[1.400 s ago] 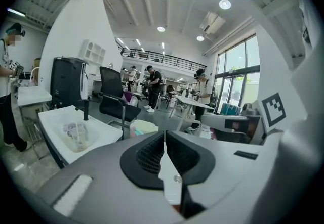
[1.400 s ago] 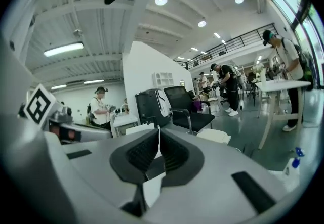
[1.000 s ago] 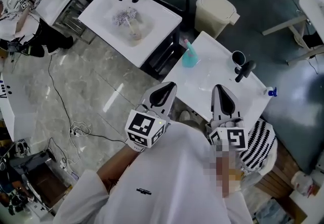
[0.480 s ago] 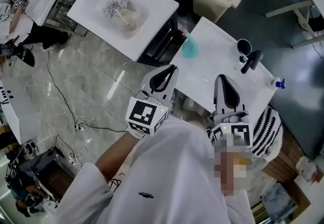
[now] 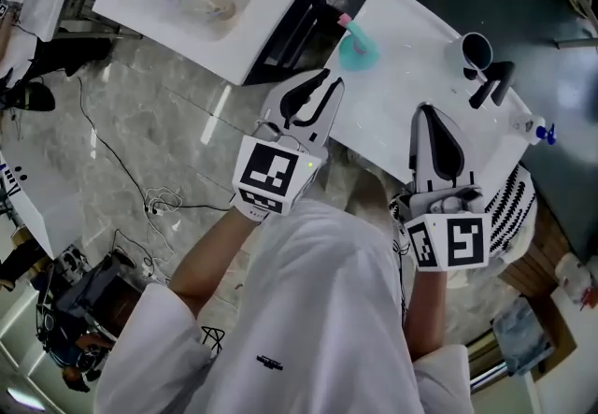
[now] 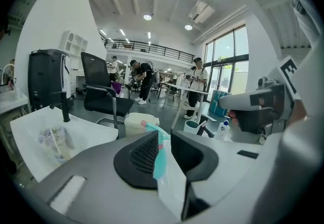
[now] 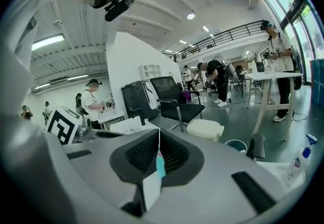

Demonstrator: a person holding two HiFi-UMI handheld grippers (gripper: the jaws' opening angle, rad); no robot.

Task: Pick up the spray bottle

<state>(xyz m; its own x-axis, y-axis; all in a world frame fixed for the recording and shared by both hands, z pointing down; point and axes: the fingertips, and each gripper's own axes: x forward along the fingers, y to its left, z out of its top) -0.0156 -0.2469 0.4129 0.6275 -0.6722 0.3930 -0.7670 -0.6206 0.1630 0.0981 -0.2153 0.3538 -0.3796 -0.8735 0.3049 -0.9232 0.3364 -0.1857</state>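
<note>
Head view, teal conical spray bottle (image 5: 356,45), glossy white rectangular table (image 5: 411,76)

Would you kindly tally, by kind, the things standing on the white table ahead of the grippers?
Bottles: 2, the teal spray bottle and the small blue-capped bottle
Cups: 1, the dark cup
Faucet-like fittings: 1, the black fitting
Total: 4

Right claw (image 7: 158,139) closed; teal sliver (image 7: 160,163), maybe bottle.
</note>
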